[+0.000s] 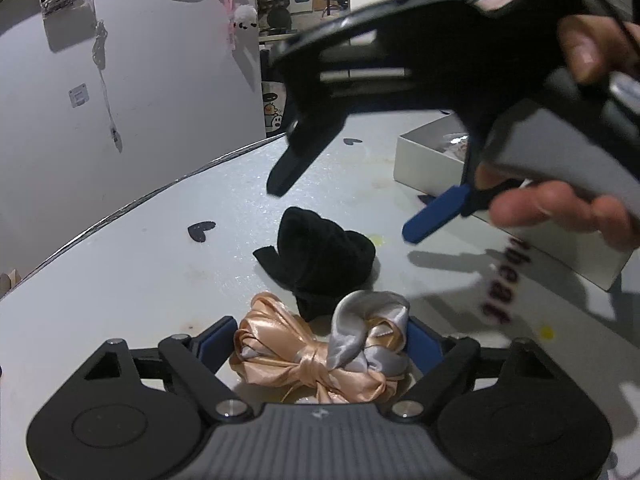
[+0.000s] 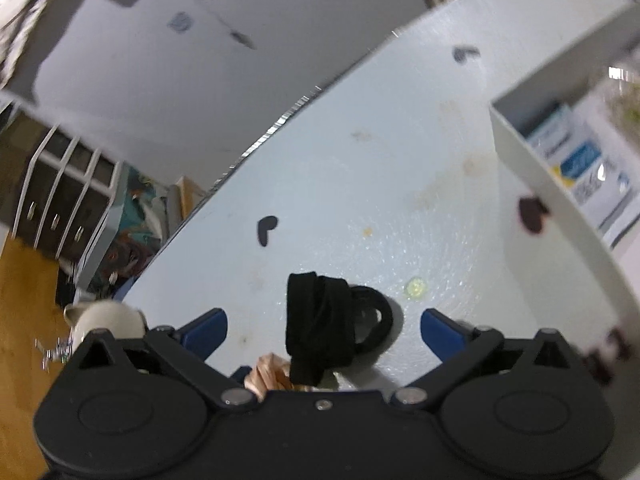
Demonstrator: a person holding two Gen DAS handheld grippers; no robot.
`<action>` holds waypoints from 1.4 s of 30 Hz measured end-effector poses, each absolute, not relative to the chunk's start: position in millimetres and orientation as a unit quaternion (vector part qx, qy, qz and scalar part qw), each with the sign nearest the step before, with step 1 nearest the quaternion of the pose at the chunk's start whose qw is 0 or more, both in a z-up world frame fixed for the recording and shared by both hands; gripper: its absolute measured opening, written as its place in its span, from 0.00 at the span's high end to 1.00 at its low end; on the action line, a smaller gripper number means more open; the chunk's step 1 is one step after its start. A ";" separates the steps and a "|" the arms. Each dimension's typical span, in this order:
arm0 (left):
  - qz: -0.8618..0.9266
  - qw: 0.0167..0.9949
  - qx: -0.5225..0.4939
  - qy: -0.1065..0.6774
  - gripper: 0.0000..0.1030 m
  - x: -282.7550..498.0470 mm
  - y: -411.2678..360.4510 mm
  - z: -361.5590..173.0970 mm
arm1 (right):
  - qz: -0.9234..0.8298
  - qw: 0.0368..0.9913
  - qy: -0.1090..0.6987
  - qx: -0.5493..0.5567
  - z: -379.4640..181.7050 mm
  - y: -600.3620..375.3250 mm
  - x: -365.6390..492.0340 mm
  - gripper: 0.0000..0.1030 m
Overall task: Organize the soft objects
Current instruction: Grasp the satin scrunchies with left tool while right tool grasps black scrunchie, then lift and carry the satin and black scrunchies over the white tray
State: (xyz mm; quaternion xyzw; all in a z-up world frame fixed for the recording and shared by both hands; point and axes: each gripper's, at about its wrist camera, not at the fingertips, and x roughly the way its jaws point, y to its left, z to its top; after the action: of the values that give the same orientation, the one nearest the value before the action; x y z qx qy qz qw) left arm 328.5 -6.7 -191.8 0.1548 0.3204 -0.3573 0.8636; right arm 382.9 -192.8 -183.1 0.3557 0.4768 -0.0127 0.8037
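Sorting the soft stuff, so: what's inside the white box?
The white box holds printed blue-and-white packets leaning against its wall. The wall, and in the left view the right gripper, cover the rest.

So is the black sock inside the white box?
No, the black sock lies on the table, outside the white box.

Left wrist view: low, close over table (image 1: 120, 272), facing wall. Right wrist view: higher, angled down. Shared: black cloth bundle (image 1: 320, 260) (image 2: 320, 332), white box (image 1: 424, 164) (image 2: 532, 184).
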 end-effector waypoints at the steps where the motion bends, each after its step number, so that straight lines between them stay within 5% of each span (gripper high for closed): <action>1: -0.356 0.864 0.154 0.321 0.16 328.9 -6.8 -191.7 | -0.018 0.797 0.483 0.361 -186.8 -192.4 386.6 0.00; 6: -0.355 0.864 0.152 0.323 0.16 328.5 -6.7 -190.7 | -0.046 0.785 0.502 0.359 -200.8 -186.8 400.3 0.00; 9: -0.353 0.865 0.150 0.324 0.16 328.4 -6.6 -191.0 | -0.040 0.795 0.505 0.334 -198.1 -177.3 409.2 0.10; 12: -0.354 0.864 0.150 0.325 0.16 328.4 -6.2 -191.2 | -0.036 0.799 0.512 0.313 -196.9 -168.6 414.7 0.22; 16: -0.352 0.864 0.149 0.327 0.18 328.4 -6.2 -190.9 | -0.021 0.814 0.522 0.254 -194.5 -157.5 418.5 0.50; 18: -0.350 0.865 0.149 0.328 0.20 328.1 -6.2 -190.5 | -0.007 0.821 0.523 0.230 -194.4 -155.6 417.7 0.54; 23: -0.344 0.866 0.146 0.332 0.32 326.9 -5.9 -188.2 | 0.028 0.820 0.528 0.219 -191.0 -161.2 413.8 0.79; 37: -0.286 0.880 0.090 0.368 0.65 300.2 8.8 -176.6 | 0.059 0.851 0.497 0.157 -160.5 -176.1 361.2 0.86; 40: -0.265 0.886 0.082 0.370 0.65 289.9 10.3 -173.6 | 0.070 0.854 0.495 0.146 -155.6 -176.8 345.9 0.86; 42: -0.255 0.888 0.072 0.377 0.53 284.4 11.9 -172.4 | 0.073 0.854 0.495 0.140 -155.1 -175.1 339.2 0.86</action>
State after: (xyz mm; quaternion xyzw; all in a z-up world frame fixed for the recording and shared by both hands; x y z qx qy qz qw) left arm 284.4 11.9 -172.4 0.0723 0.3767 -0.2546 0.8877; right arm 339.2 -175.1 -155.1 0.1401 0.4952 0.0728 0.8543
